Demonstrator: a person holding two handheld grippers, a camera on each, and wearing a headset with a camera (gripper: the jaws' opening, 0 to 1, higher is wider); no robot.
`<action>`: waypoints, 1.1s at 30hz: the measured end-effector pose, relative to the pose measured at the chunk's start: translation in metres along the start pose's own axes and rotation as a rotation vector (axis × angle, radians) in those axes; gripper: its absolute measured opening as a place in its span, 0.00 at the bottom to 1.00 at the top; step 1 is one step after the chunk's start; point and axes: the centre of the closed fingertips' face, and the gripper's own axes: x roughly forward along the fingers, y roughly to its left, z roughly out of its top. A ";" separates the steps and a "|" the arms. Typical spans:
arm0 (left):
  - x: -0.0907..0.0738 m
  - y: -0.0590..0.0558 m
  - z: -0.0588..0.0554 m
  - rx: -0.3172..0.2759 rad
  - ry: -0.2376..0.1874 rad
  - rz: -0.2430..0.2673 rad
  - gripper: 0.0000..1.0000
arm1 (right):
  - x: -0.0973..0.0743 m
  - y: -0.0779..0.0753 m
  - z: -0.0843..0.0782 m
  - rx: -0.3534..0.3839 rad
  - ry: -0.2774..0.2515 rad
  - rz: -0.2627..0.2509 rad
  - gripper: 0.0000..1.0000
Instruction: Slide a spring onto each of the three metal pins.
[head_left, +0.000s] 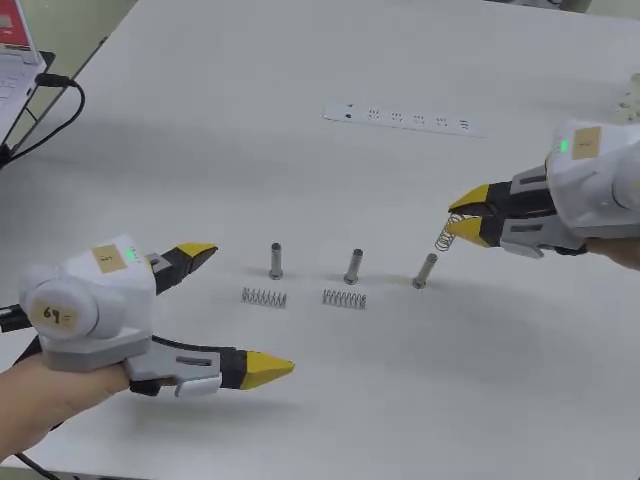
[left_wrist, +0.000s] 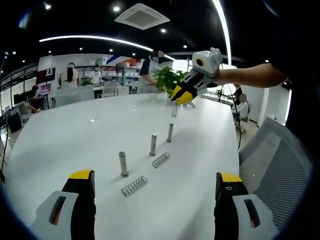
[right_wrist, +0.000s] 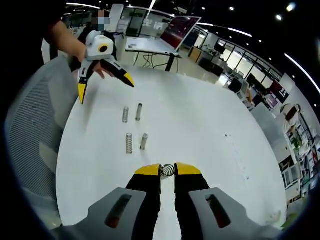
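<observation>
Three short metal pins stand in a row on the white table: left pin (head_left: 276, 260), middle pin (head_left: 353, 266), right pin (head_left: 424, 270). Two springs lie flat in front of them (head_left: 264, 297) (head_left: 344, 299). My right gripper (head_left: 456, 219) is shut on a third spring (head_left: 445, 240), which hangs just above and right of the right pin. The same spring (right_wrist: 168, 170) sits between its yellow tips, with the nearest pin (right_wrist: 144, 141) ahead. My left gripper (head_left: 238, 310) stands open at the near left, nothing between its fingers; pins (left_wrist: 153, 144) and springs (left_wrist: 134, 185) lie ahead of it.
A white power strip (head_left: 410, 118) lies across the far middle of the table. A laptop (head_left: 15, 60) with a black cable (head_left: 60, 85) sits at the far left edge. Chairs and people stand around the table in the gripper views.
</observation>
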 end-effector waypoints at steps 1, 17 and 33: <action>0.000 0.000 0.000 -0.002 -0.002 0.000 0.98 | 0.001 0.000 -0.001 0.000 0.002 0.000 0.07; -0.001 0.000 -0.002 -0.013 0.002 0.008 0.98 | 0.010 0.005 -0.011 0.031 0.015 0.004 0.07; -0.001 0.000 -0.003 -0.023 0.001 0.009 0.98 | 0.018 0.007 -0.017 0.044 0.028 0.019 0.07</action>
